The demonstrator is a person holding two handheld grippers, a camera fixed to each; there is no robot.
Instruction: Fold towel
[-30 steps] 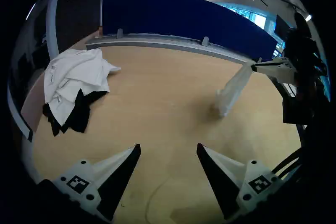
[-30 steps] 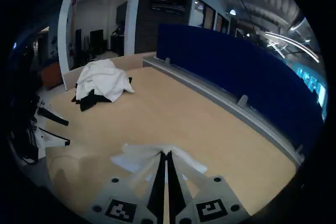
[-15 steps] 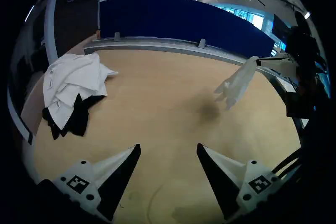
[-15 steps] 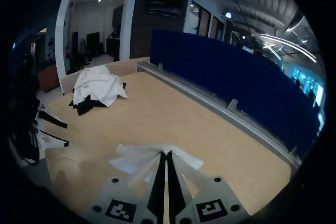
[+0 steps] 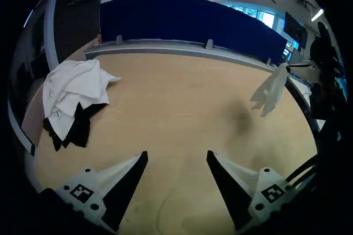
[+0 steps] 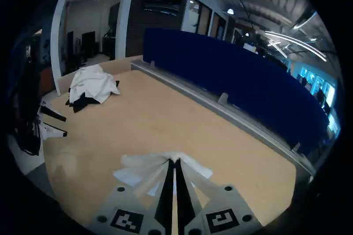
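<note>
White towel (image 5: 269,91): a small, thin cloth. It hangs in the air over the right edge of the tabletop and does not touch the wood. Its top end is held and the rest droops down.
Right gripper (image 6: 174,164): its two fingers are pressed tight together with the towel pinched between them. The cloth bunches out on both sides of the finger tips.
Left gripper (image 5: 176,164): its two fingers stand wide apart and hold nothing. It hovers over the near edge of the tabletop, well apart from the towel.
Tabletop (image 5: 176,98): light brown wood, smooth and wide.
Shadow (image 5: 240,118): a soft dark spot on the wood near the right edge, just beside and below the hanging towel.
Pile of clothes (image 5: 73,87): white cloth crumpled on top of black cloth. It lies by the left edge, near the far left corner, well apart from the towel.
Blue wall (image 5: 189,19): a dark blue screen that stands along the far edge of the tabletop, with a grey rail at its foot.
</note>
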